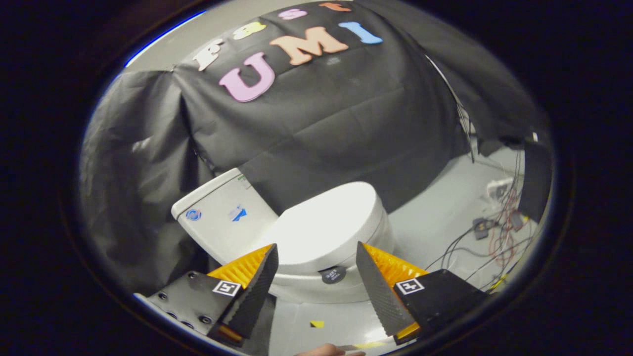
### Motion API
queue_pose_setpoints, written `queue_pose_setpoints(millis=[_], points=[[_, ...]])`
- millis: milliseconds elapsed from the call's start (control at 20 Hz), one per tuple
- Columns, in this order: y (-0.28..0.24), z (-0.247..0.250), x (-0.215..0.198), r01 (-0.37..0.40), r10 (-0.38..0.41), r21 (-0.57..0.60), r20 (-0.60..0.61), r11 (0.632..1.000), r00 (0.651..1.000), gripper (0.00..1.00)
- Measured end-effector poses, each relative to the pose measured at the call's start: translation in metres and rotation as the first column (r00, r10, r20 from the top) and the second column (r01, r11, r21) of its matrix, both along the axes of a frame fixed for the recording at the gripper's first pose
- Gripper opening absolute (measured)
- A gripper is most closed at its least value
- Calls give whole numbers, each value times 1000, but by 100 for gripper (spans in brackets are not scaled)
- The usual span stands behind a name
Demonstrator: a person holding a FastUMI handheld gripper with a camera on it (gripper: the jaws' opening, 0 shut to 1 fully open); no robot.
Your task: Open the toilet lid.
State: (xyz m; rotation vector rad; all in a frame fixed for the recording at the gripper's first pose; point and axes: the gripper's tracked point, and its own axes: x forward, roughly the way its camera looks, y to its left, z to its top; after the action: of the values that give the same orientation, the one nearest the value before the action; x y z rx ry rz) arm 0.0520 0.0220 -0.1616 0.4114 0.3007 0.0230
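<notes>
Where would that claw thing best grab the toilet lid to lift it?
Probably at the lid's front edge, coming from the bowl's front. The lid lies shut and flat, hinged at the tank, so the front lip is the free end, overhanging the rim. The open gripper already faces it, fingers apart, touching nothing.

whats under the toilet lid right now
The toilet lid lies shut, so the seat and bowl inside are covered. Below its front edge show the white bowl rim and a round dark sticker. The gripper hangs open, jaws apart.
</notes>
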Motion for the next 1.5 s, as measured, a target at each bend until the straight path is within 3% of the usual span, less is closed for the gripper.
queue_pose_setpoints(millis=[150, 350, 450, 600, 750, 900, 1000, 1200, 1350, 1500], points=[[-5, -39, 4, 43, -36, 101, -71, 994, 997, 98], [-4, -77, 22, 81, -49, 293, -117, 953, 992, 97], [-5, -93, 31, 124, -68, 385, -158, 914, 985, 82], [8, -87, 48, 74, -30, 472, -100, 879, 995, 59], [28, -108, 52, 25, 57, 509, -145, 860, 988, 37], [13, -99, 62, 58, 26, 601, -131, 797, 991, 14], [16, -107, 66, 93, 0, 606, -153, 790, 988, 9], [18, -101, 68, 157, -49, 680, -175, 716, 983, 8], [15, -101, 65, 203, -90, 640, -205, 741, 975, 1], [20, -102, 68, 239, -103, 623, -246, 745, 964, 1]])
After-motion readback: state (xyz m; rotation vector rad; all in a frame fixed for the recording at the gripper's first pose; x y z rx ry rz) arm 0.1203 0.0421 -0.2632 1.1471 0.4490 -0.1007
